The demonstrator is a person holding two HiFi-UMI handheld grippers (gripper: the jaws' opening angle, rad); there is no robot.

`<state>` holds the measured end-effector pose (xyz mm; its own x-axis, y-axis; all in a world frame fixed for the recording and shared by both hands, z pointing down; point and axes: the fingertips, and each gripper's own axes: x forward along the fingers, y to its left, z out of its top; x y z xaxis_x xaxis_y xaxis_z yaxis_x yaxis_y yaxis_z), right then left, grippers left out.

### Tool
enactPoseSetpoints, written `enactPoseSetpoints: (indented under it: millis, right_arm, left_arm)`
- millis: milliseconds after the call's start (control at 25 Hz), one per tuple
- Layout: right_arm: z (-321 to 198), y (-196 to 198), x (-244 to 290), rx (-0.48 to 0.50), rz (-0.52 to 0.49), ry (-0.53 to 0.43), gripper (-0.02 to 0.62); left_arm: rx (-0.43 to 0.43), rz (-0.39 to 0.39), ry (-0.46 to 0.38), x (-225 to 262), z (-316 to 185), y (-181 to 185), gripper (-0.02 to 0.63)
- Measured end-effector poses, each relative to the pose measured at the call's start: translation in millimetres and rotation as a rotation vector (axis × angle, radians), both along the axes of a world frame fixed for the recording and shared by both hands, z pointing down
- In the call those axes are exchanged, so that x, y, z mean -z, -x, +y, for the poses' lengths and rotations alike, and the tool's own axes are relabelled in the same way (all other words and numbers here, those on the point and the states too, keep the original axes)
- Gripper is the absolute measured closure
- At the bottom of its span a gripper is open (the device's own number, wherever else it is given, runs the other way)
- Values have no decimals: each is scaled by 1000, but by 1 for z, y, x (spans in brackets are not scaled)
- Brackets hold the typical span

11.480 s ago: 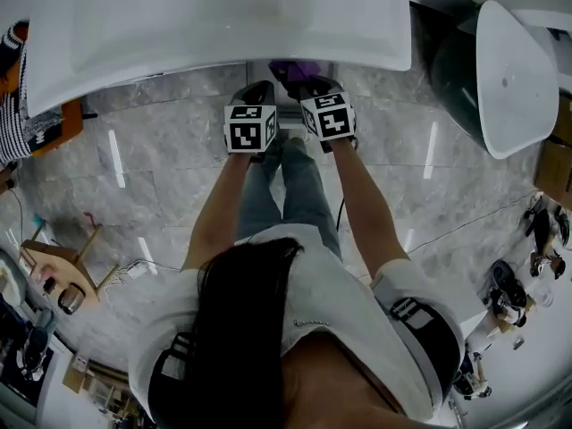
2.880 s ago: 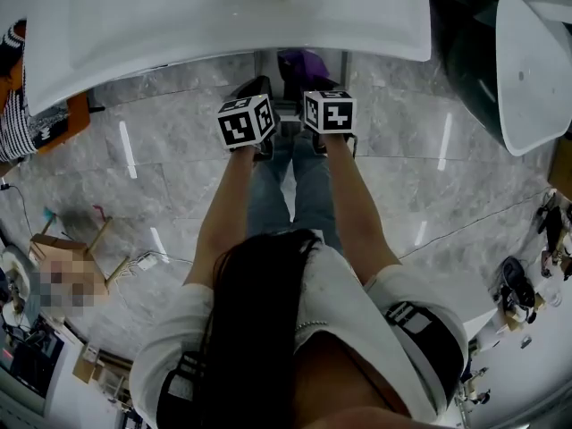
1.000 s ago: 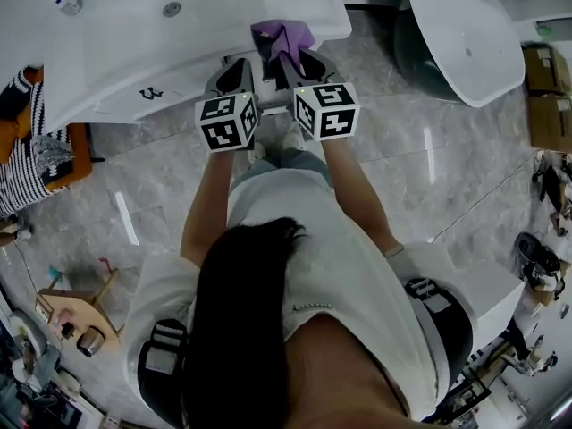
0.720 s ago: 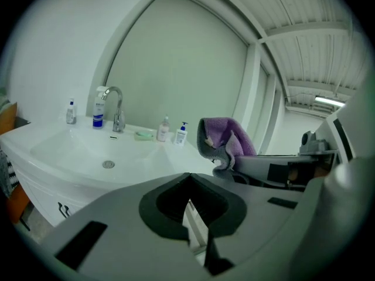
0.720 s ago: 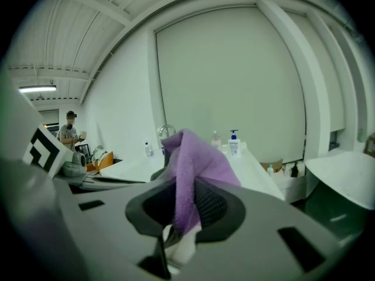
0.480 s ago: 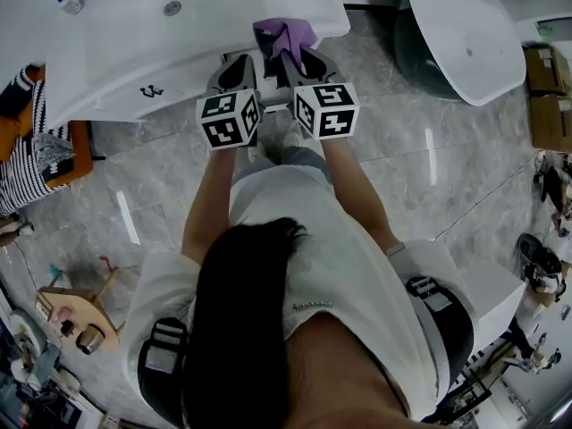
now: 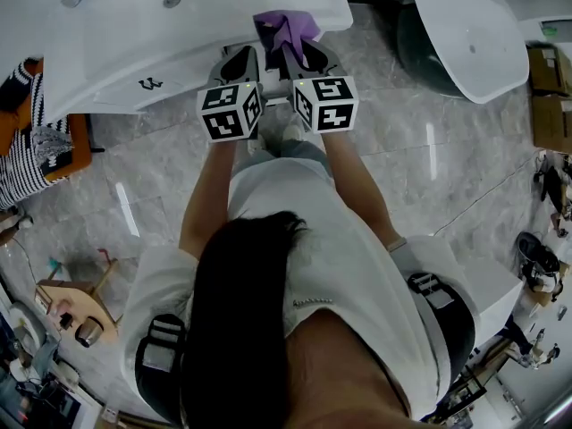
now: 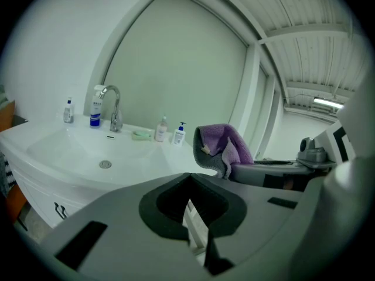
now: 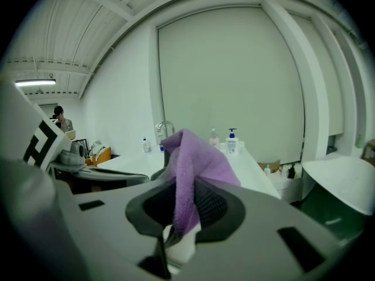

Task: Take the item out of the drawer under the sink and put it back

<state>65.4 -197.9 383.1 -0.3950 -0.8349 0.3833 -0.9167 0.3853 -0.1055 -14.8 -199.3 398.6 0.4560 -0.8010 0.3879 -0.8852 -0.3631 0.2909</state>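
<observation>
Right gripper [image 9: 183,209] is clamped on a soft, nappy purple cloth [image 9: 193,157]. The cloth stands up out of the jaws in a folded peak, held in the air at the front edge of the glossy white sink [image 7: 134,43]. Left gripper [image 8: 193,209], just beside it, has its jaws drawn almost together with only a thin slit between, gripping nothing.

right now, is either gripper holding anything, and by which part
The right gripper holds the purple cloth, pinched by a fold at its lower end; the rest stands up above the jaws. The left gripper holds nothing.
</observation>
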Motion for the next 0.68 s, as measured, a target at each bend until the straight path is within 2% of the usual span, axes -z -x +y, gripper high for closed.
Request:
enactPoseSetpoints:
  millis: [160, 680]
  right_arm:
    - [0, 2, -2, 10, 10, 4, 515]
    - [-1, 3, -1, 31, 24, -1, 515]
  left_arm:
    - [21, -24, -7, -2, -2, 7, 603]
    - [23, -9, -15, -2, 1, 6, 603]
